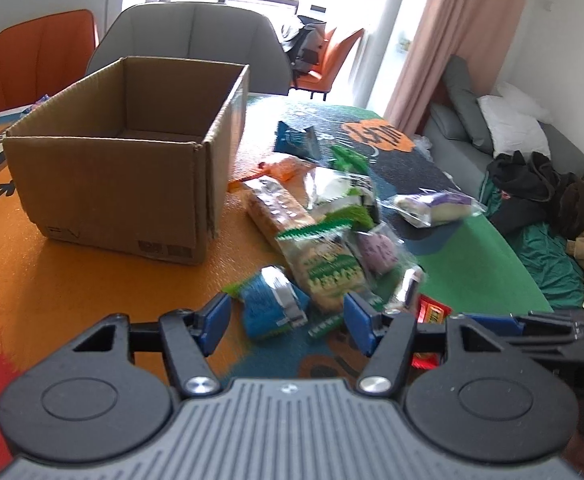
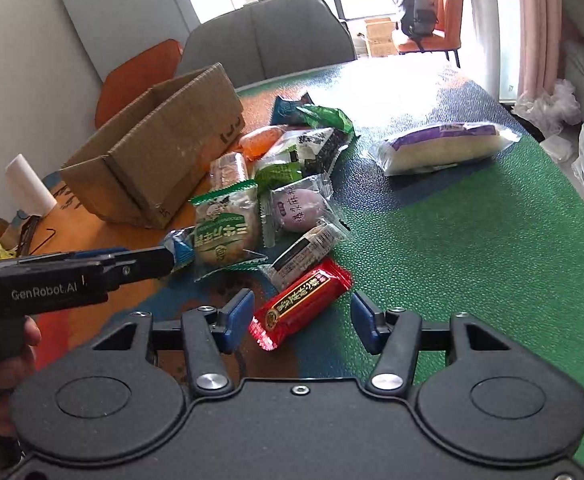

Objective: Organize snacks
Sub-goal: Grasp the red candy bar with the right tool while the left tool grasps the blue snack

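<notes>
Red foil marks the nearest prize: a red snack bar [image 2: 300, 309] lies on the tabletop [image 2: 472, 248] directly ahead of the right tongs [image 2: 302, 326], its near end between the two blue pads [image 2: 236, 320] while its far end runs away and to the right, so its long axis sits skewed across the gap rather than square to it. The right tongs stand about half spread, pads clear of the wrapper on both sides, holding nothing. The left tongs [image 1: 287, 322] are likewise about half spread and empty, and a blue-wrapped snack [image 1: 269, 304] lies just beyond them, between the pads, at the near edge of the snack pile [image 1: 324, 232]. The cardboard box [image 1: 119, 160] stands open and apparently empty toward the far left corner of the tabletop, well apart from the red bar but closer to the left hand's side. Judged from this, each hand is nearest its own packet; the right would probably need a slight roll or a grip across the bar's narrow width, since closing on the slanted foil could make it slide out.
</notes>
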A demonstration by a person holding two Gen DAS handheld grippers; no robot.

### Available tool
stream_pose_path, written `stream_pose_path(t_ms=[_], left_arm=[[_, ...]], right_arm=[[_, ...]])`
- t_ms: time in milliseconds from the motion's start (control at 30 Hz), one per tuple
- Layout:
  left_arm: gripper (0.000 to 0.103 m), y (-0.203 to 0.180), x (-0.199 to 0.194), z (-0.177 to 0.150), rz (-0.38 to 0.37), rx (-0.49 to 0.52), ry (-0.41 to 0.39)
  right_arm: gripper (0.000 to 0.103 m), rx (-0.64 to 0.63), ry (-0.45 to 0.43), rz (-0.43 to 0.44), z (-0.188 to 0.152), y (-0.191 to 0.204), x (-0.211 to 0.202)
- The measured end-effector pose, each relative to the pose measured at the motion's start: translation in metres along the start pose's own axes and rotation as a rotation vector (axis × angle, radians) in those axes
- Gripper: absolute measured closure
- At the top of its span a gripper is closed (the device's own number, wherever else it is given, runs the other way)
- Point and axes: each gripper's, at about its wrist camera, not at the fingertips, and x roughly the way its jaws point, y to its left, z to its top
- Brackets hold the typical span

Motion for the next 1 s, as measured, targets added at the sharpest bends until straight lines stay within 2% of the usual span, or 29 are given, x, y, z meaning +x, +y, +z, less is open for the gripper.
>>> stream_pose_path(t_ms=[167, 300, 600, 700, 767, 800, 900, 1000], left_arm=[[0.041, 0.005, 0.019, 0.007, 0.024, -0.015, 0.006], [0.041, 0.005, 0.030, 0.007, 0.040, -0.016, 0.010], [0.041, 0.007, 0.024, -0.004, 0.046, -0.028, 0.008], [0.041, 0.009, 0.025, -0.008, 0.035, -0.042, 0.006], [0.044, 0.009, 0.025, -0.009, 0.027, -0.045, 0.000], [0.046, 0.009, 0.026, -0.008, 0.023, -0.048, -0.003], [0.060, 0.011, 0.026, -0.008, 0.004, -0.070, -0.007], [0.064, 0.011, 0.025, -0.010, -0.007, -0.076, -0.011]], right_arm=[[0.048, -0.010, 0.007, -0.032, 0.001, 0.003, 0.016], [0.049, -0.077, -0.009, -0.071, -0.001, 0.010, 0.020], [0.062, -0.121, -0.005, -0.142, -0.008, -0.004, 0.008], [0.073, -0.130, -0.021, -0.147, -0.010, -0.007, 0.007], [0.080, -0.135, -0.029, -0.157, -0.011, -0.009, 0.006], [0.080, -0.134, -0.031, -0.152, -0.011, -0.010, 0.006], [0.082, -0.130, -0.038, -0.136, -0.012, -0.014, 0.004], [0.083, -0.122, -0.052, -0.121, -0.012, -0.015, 0.000]])
